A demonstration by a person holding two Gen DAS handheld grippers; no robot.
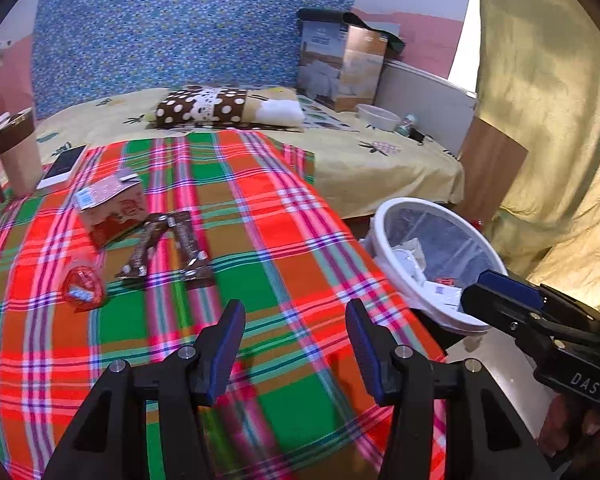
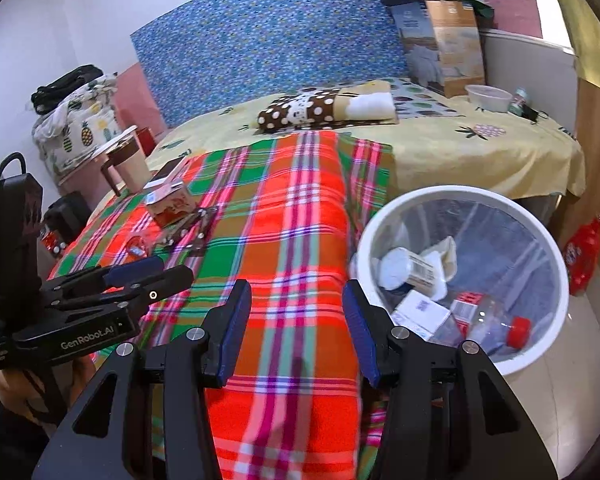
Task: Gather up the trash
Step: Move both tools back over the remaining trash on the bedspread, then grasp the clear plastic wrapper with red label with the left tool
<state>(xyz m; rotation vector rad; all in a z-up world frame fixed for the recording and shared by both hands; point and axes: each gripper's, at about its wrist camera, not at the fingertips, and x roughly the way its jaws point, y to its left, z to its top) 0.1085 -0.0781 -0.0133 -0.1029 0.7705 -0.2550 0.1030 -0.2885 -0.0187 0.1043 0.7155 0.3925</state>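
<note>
The white waste bin [image 2: 460,208] is standing on the floor just beside the edge of the plaid cloth [image 2: 284,216], lined with a clear bag. Inside it are lying a clear bottle with a red cap [image 2: 496,330], a white labelled tub [image 2: 410,270], a small white box [image 2: 420,312] and some crumpled paper [image 2: 448,254]. The bottle is lying on its side, its cap pointing away from the cloth.

On the cloth, well apart from the bin, the remaining trash is sitting in a cluster: a red and white carton [image 1: 112,210], dark shiny wrappers [image 1: 168,246] just beside it with their long axes running toward the camera, and a red round piece [image 1: 83,288] nearer still.

The left gripper [image 1: 296,350] is hovering over the cloth with its jaws standing wide apart, gripping nothing. The right gripper [image 2: 296,334] is hanging between cloth and bin, likewise spread and empty.
</note>
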